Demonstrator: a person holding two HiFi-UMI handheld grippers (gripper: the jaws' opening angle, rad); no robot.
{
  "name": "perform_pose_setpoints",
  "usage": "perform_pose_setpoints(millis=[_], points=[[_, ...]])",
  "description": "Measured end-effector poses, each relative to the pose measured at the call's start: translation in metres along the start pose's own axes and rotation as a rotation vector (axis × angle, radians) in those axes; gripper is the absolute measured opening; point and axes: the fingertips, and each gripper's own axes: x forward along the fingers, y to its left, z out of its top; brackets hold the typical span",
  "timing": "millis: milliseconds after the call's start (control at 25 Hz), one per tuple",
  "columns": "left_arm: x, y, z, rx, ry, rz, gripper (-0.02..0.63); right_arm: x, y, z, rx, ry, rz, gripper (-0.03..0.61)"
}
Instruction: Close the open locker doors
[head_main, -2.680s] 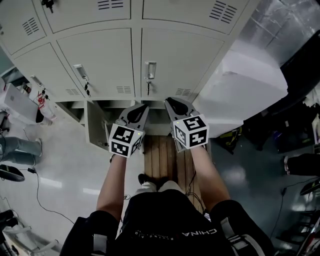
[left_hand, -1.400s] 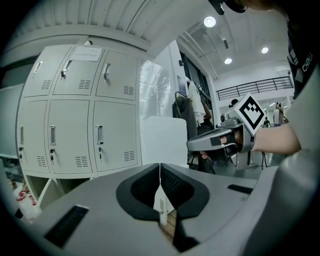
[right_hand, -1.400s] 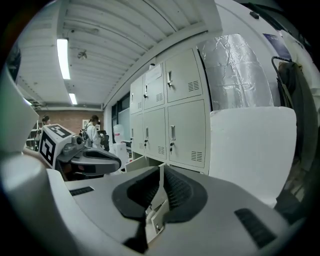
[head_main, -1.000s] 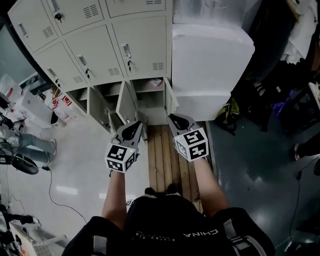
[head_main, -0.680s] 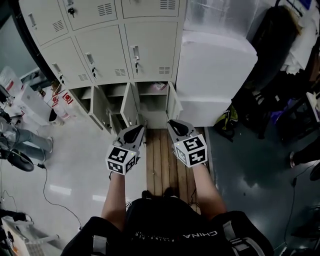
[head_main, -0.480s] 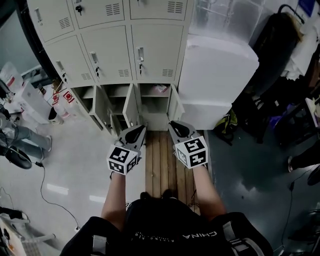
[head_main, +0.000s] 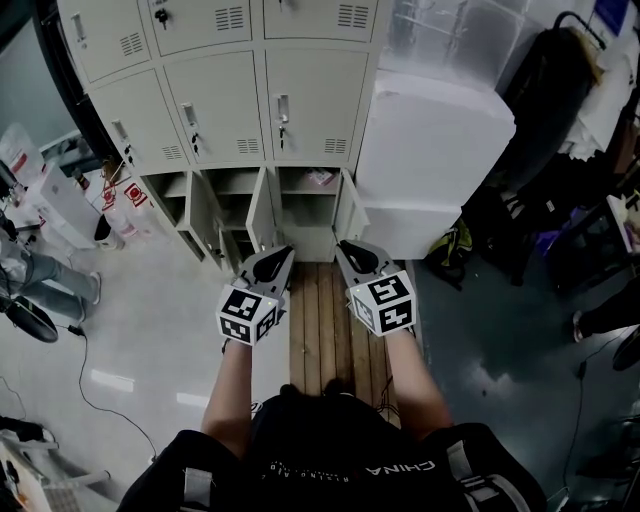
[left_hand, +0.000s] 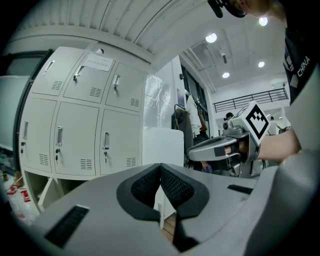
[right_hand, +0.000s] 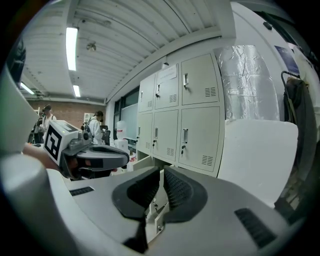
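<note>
The grey lockers (head_main: 245, 90) stand ahead, their upper rows closed. In the bottom row, three doors hang open: a left door (head_main: 203, 222), a middle door (head_main: 261, 207) and a right door (head_main: 349, 204). A small reddish item (head_main: 320, 177) lies in the right open compartment. My left gripper (head_main: 284, 251) and right gripper (head_main: 342, 244) are held side by side, short of the open doors and touching nothing. Both are shut and empty, as the left gripper view (left_hand: 160, 172) and the right gripper view (right_hand: 162, 173) show.
A big white block (head_main: 435, 150) stands against the lockers' right side. A wooden board (head_main: 320, 310) lies on the floor under my grippers. A person's legs (head_main: 35, 275) and cables (head_main: 85, 370) are at the left, dark bags (head_main: 560, 150) at the right.
The view has pulled back from the lockers, so the open bottom doors now show in full. Both grippers have stayed shut and side by side. Little has moved in the last half second.
</note>
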Motion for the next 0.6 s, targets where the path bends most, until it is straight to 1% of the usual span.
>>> perform_pose_setpoints(millis=[240, 440, 600], points=[[0.006, 0.003, 0.001, 0.015, -0.002, 0.015, 0.020, 0.001, -0.002, 0.001, -0.002, -0.004, -0.002, 0.049], [0.010, 0.011, 0.001, 0.012, -0.001, 0.039, 0.020, 0.008, -0.003, 0.001, 0.001, 0.002, 0.002, 0.049], [0.015, 0.012, 0.003, 0.017, -0.003, 0.042, 0.020, 0.014, -0.007, 0.004, 0.002, -0.002, 0.014, 0.049]])
